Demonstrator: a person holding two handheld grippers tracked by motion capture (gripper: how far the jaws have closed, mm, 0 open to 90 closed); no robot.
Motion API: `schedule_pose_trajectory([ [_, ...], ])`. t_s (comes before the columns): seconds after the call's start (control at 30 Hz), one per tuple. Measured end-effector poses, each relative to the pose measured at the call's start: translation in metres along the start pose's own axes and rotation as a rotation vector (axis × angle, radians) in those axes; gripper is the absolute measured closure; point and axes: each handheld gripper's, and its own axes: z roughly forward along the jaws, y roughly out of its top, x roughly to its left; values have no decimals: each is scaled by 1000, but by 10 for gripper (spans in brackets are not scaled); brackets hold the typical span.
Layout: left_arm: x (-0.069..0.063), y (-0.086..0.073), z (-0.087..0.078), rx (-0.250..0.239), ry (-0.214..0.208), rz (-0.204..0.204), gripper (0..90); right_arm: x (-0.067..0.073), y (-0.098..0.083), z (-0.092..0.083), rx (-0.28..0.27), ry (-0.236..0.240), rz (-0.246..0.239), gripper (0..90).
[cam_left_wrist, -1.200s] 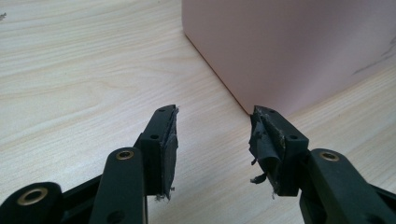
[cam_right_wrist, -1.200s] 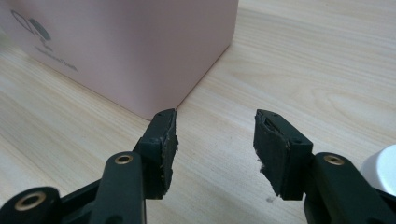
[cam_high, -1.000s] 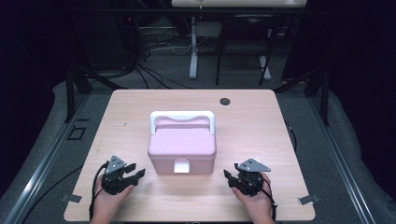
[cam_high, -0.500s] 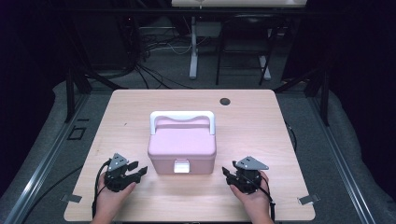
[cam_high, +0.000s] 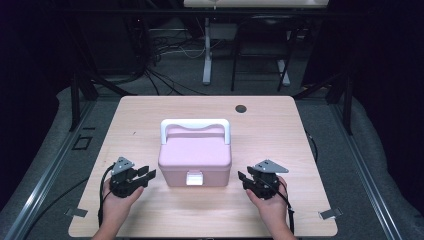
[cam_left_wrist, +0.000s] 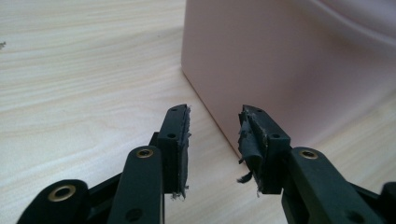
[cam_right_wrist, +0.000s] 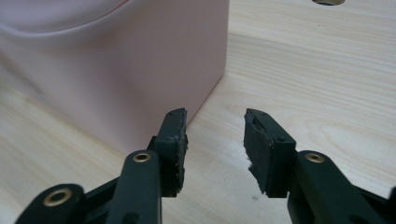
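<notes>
High view: a pink box (cam_high: 195, 159) with a white handle (cam_high: 195, 125) is seen at the middle of the wooden desk (cam_high: 280, 125), its white latch (cam_high: 194, 178) turned toward the person.
Box position: it is flanked by the two grippers, near each one but touched by neither.
Left hand (cam_high: 117, 202): it is brought in from the bottom edge, with the forearm angled slightly inward and the left gripper (cam_high: 146, 175) held low over the desk, pointed at the box's left near corner.
Right hand (cam_high: 270, 200): it is mirrored on the other side, with the right gripper (cam_high: 243, 178) pointed at the box's right near corner.
Left gripper view: the left gripper (cam_left_wrist: 214, 140) is aimed at a vertical corner edge of the box (cam_left_wrist: 289, 60); the jaws are set partly apart, have just been closing, and nothing is held between them.
Right gripper view: the right gripper (cam_right_wrist: 215, 140) is held just short of the box (cam_right_wrist: 116, 65); its jaws are likewise partly apart, have just been closing, and only bare desk is seen between them.
Pads: frayed rubber is seen on the inner faces of both pairs.
</notes>
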Motion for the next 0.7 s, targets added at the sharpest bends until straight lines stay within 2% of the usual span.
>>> schedule_pose_trajectory([
  [0.13, 0, 4, 4, 6, 2, -2, 635, -4, 5, 9, 9, -5, 11, 621],
  [0.17, 0, 5, 6, 11, 7, 3, 649, -5, 9, 13, 6, 3, 30, 633],
  [0.37, 1, 12, 13, -8, -4, -4, 707, -2, 13, 21, -4, 5, 29, 654],
  [0.53, -1, 16, 18, -1, -6, 5, 757, 1, 14, 25, -19, 2, 23, 671],
  [0.7, -1, 18, 23, -3, -26, -6, 786, 2, 16, 29, -16, 10, 26, 696],
])
